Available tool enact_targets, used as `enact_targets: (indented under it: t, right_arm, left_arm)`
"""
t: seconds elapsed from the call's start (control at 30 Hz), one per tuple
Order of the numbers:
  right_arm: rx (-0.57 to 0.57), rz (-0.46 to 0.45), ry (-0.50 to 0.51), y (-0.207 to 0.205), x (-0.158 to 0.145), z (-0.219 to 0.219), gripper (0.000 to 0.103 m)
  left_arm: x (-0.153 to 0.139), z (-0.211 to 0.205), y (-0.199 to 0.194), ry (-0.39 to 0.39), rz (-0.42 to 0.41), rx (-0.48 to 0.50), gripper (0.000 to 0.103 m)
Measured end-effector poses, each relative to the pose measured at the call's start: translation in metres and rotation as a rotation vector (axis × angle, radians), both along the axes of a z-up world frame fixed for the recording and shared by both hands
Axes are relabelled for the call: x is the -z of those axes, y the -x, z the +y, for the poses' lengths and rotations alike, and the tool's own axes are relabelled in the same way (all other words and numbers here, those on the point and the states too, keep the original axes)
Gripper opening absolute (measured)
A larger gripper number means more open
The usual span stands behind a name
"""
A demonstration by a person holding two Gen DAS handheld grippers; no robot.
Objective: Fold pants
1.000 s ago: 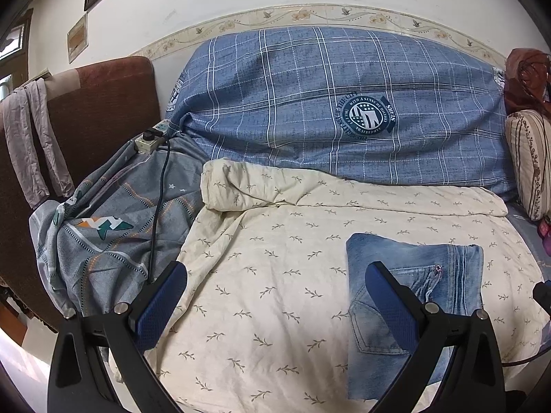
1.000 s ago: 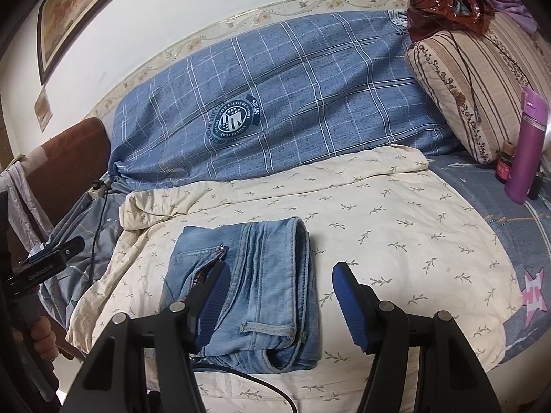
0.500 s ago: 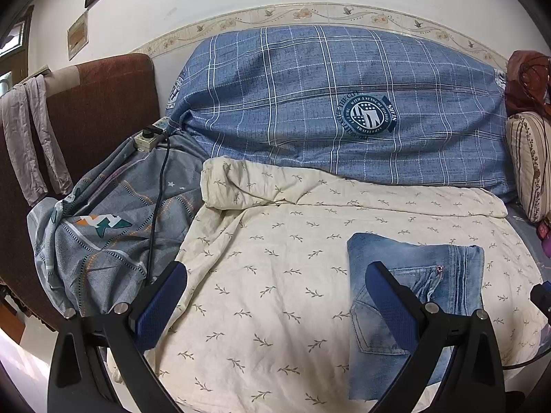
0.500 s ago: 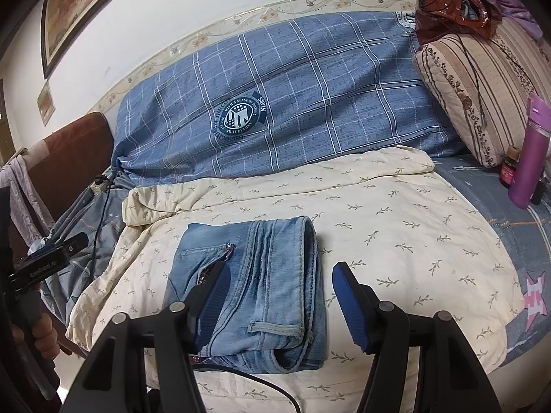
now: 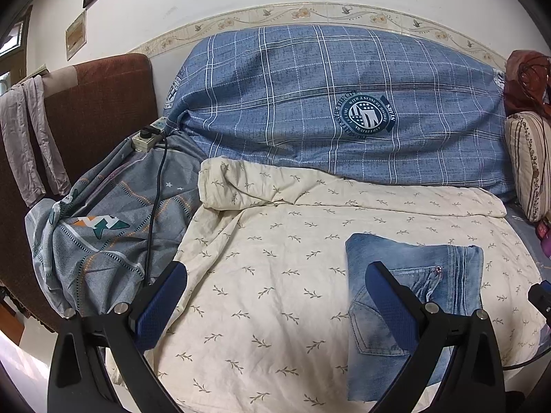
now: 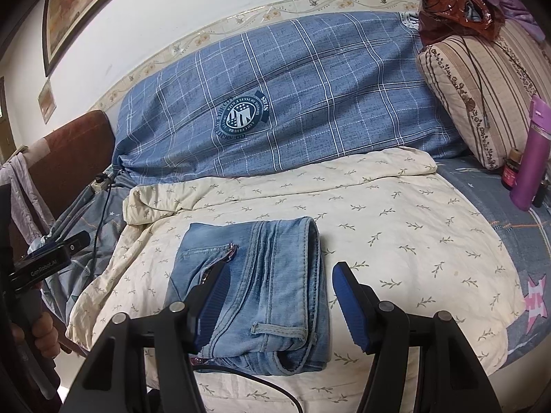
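The light blue jeans (image 6: 261, 275) lie folded in a compact rectangle on the cream leaf-print quilt (image 6: 396, 213), zipper and waistband facing up. They also show in the left wrist view (image 5: 423, 285) at the right. My right gripper (image 6: 279, 296) is open and empty, raised just in front of the jeans, its fingers apart over the near edge. My left gripper (image 5: 275, 299) is open and empty, held over the quilt (image 5: 275, 241) to the left of the jeans.
A big blue plaid pillow (image 5: 344, 103) leans on the wall behind. A grey patterned sheet (image 5: 103, 234) with a power strip (image 5: 148, 136) and cable lies left. A striped pillow (image 6: 482, 96) and purple bottle (image 6: 530, 158) stand right. A brown headboard (image 5: 86, 103) is at far left.
Both grippers have drawn back and up slightly from the bed; the jeans lie still and the jaws stay open.
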State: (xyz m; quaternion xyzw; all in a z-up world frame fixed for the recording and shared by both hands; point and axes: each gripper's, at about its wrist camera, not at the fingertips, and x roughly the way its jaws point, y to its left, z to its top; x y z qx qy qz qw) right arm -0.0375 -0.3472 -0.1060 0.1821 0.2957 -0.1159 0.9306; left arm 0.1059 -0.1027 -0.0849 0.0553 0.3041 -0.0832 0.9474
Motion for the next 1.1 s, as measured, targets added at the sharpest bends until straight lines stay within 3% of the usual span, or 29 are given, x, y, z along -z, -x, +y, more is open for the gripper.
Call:
enact_targets:
  t: [1.0, 1.1]
  right_arm:
    - [-0.006, 0.043, -0.056, -0.017, 0.029, -0.011, 0.069]
    - [-0.006, 0.047, -0.067, -0.018, 0.033, -0.012, 0.072]
  left_arm:
    - [0.027, -0.015, -0.017, -0.021, 0.066, 0.033, 0.103]
    - [0.035, -0.017, -0.02, -0.022, 0.097, 0.054, 0.103]
